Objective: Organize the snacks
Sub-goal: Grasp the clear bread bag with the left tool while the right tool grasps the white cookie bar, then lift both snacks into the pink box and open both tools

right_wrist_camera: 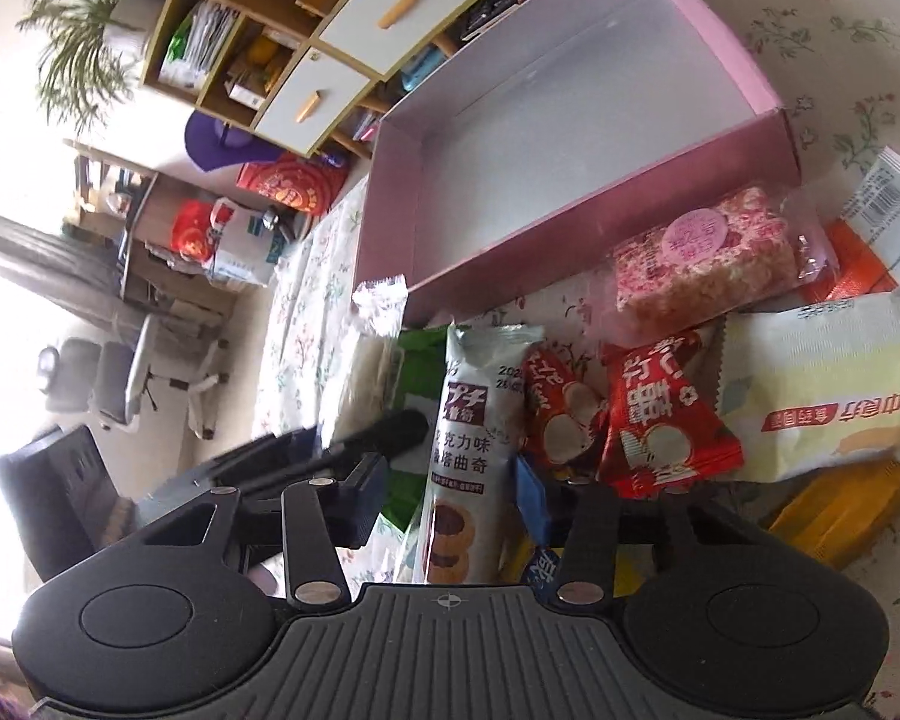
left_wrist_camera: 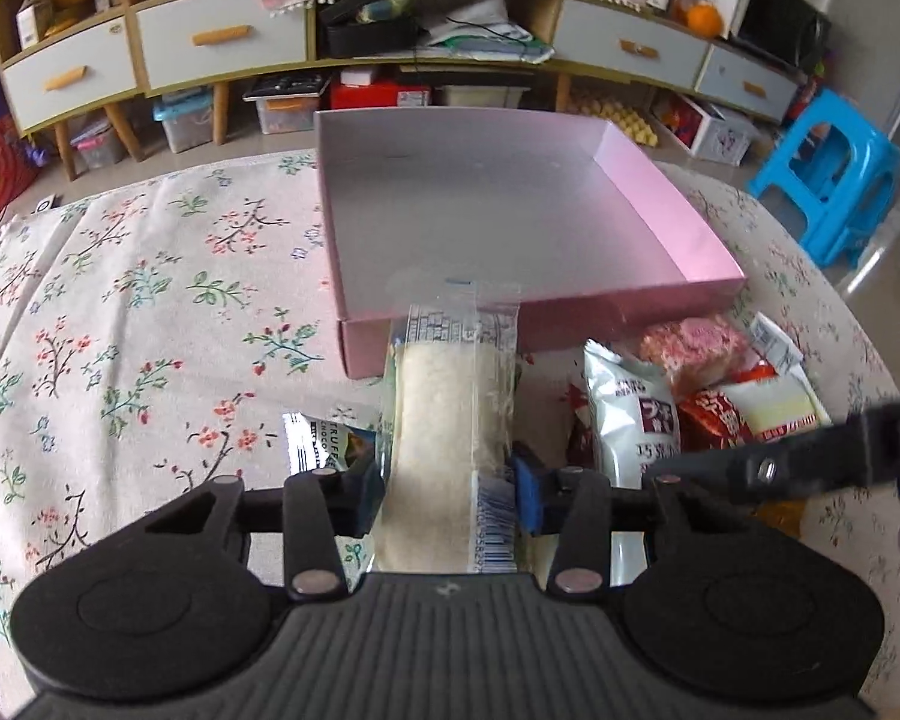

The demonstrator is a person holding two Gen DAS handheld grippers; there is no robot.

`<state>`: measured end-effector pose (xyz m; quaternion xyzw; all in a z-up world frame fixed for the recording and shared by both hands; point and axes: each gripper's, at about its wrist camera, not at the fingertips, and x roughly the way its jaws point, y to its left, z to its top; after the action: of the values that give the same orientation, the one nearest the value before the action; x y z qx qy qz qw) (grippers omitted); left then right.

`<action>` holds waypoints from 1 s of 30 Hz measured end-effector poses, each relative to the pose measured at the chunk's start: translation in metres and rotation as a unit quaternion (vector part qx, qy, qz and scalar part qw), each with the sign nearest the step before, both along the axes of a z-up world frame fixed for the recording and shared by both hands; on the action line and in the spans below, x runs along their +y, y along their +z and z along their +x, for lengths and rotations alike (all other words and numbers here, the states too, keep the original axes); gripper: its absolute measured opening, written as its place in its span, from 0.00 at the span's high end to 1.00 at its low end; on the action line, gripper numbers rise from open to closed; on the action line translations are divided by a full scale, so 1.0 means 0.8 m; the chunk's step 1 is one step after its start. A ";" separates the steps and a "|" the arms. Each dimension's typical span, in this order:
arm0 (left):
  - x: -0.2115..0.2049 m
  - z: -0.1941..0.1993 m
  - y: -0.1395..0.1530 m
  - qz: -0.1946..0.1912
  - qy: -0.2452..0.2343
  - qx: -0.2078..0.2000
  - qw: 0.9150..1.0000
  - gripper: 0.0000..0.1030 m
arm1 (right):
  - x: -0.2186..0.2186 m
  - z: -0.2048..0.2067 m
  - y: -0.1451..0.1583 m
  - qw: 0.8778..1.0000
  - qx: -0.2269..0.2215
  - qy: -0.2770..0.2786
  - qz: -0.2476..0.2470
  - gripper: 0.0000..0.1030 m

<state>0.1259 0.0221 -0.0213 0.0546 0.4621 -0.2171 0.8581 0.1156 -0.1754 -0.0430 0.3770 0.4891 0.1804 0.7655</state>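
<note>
A white cake bar in a clear wrapper [left_wrist_camera: 450, 420] lies between the pads of my left gripper [left_wrist_camera: 447, 498], which is shut on it. The bar's far end overlaps the near wall of the open pink box [left_wrist_camera: 660, 204], whose floor is bare. In the right wrist view a grey-white cookie packet [right_wrist_camera: 474, 438] stands between the fingers of my right gripper [right_wrist_camera: 450, 501]. The right pad touches it, but a gap shows at the left pad. The pink box [right_wrist_camera: 570, 210] lies just beyond.
Loose snacks lie on the floral cloth [left_wrist_camera: 150, 300] in front of the box: a pink rice bar [right_wrist_camera: 702, 252], two red packets [right_wrist_camera: 660, 414], a pale yellow packet [right_wrist_camera: 828, 396], a chocolate packet [left_wrist_camera: 324, 438]. A blue stool [left_wrist_camera: 828, 180] and cabinets [left_wrist_camera: 210, 42] stand beyond.
</note>
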 end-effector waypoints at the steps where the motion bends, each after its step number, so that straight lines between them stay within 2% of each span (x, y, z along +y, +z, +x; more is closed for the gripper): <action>1: -0.001 0.000 0.000 0.000 0.001 0.000 1.000 0.61 | 0.005 0.000 0.001 1.000 -0.001 0.004 -0.006 0.56; 3: -0.001 0.000 0.000 0.000 0.003 0.000 1.000 0.61 | 0.015 -0.001 0.001 1.000 -0.005 0.012 -0.020 0.58; 5: -0.002 -0.002 0.001 0.003 0.006 -0.002 1.000 0.61 | 0.023 -0.003 0.001 0.999 -0.008 0.018 -0.040 0.72; 6: -0.002 -0.004 0.002 0.004 0.007 -0.006 1.000 0.62 | 0.025 -0.006 0.001 0.999 -0.009 0.019 -0.047 0.73; 10: -0.002 -0.008 0.009 0.006 0.020 -0.019 1.000 0.65 | 0.020 -0.011 0.010 0.999 -0.019 0.004 -0.046 0.74; 14: 0.004 -0.007 0.020 -0.011 0.042 -0.026 0.999 0.79 | -0.002 -0.011 0.024 0.999 -0.028 -0.020 -0.023 0.74; 23: 0.021 0.003 0.040 -0.061 0.102 -0.033 0.992 0.81 | -0.053 0.001 0.052 0.995 -0.042 -0.089 -0.019 0.74; 25: 0.014 0.011 0.046 -0.065 0.095 -0.039 0.993 0.81 | -0.063 0.015 0.059 0.993 -0.049 -0.104 -0.024 0.74; 30: -0.021 0.046 0.049 -0.042 0.070 -0.065 0.994 0.81 | -0.078 0.062 0.069 0.987 -0.060 -0.133 -0.061 0.74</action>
<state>0.1627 0.0053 0.0182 -0.0002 0.3983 -0.1715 0.9011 0.1655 -0.2375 0.0124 0.3800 0.3978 0.0689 0.8323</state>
